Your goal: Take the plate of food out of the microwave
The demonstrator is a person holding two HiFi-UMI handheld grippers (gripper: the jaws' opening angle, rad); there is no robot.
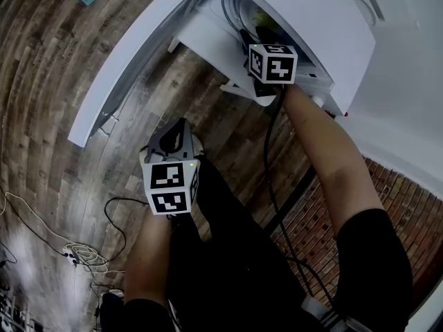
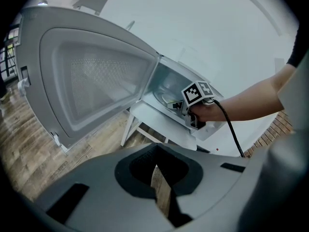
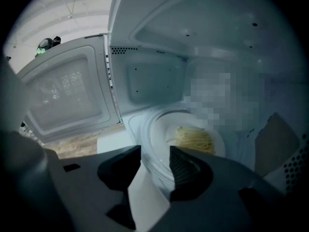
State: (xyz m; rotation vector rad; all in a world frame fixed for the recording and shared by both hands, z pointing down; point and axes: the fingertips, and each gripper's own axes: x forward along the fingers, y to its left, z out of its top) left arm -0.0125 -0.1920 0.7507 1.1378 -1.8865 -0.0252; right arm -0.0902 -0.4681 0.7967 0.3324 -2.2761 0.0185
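While seated in open microwave [image 3: 147, 81]: noodle plate [image 3: 169, 125], unlifted; right gripper [image 3: 154, 158] spread at rim; left gripper [image 2: 155, 172] clenched, empty.

The head view looks steeply down from above onto the wood floor [image 1: 62, 116] and the open microwave [image 1: 304, 19]. The left gripper view, low and well back, looks up at its door [image 2: 96, 76] and cavity [image 2: 169, 88]. The right gripper view sits at the cavity's mouth, close to the plate [image 3: 166, 128]. All three views share the door.
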